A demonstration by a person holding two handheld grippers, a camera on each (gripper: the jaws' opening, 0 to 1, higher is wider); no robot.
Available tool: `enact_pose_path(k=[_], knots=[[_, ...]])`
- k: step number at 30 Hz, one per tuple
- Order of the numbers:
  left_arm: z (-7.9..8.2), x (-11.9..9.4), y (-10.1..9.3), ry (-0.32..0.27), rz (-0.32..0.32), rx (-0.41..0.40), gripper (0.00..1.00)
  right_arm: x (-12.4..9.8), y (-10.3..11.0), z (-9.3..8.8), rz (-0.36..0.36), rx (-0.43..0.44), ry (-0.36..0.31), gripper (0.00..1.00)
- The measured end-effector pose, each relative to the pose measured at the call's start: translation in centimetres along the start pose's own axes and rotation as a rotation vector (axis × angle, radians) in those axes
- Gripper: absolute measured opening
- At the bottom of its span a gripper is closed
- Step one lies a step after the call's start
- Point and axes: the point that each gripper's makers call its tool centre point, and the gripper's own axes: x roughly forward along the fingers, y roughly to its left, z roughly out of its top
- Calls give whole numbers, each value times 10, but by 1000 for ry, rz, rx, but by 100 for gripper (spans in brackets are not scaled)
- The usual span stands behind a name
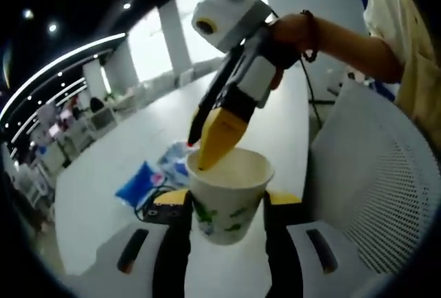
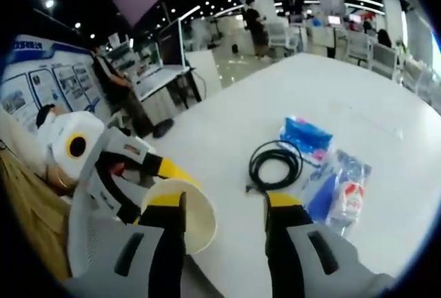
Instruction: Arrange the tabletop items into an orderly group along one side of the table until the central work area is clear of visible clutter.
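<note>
- A white paper cup with green print stood upright between the jaws of the left gripper, mouth up, its long axis vertical in the left gripper view; the jaws pressed its sides.
- The right gripper reached in from above, one yellow-tipped jaw dipping inside the cup's rim and the darker jaw outside it; whether they pinched the wall could not be told.
- In the right gripper view the cup lay tilted, its open mouth facing the camera and partly hidden behind the right gripper's own left jaw.
- On the white desk beyond lay a coiled black cable, a blue packet just beside it, and a clear plastic bag whose contents were hard to make out.
- A white mesh chair back stood at the desk's edge.
</note>
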Motion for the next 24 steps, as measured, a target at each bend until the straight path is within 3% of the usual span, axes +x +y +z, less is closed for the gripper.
enact_pose_path(k=[10, 15, 24], knots=[[-6, -1, 3, 23, 7, -28, 38, -3, -9, 0, -45, 2, -25, 66], [-11, -3, 8, 36, 29, -47, 38, -4, -15, 1, -76, -11, -42, 82], [-13, -6, 15, 38, 58, -75, 38, -5, -21, -1, -93, 18, -54, 87]])
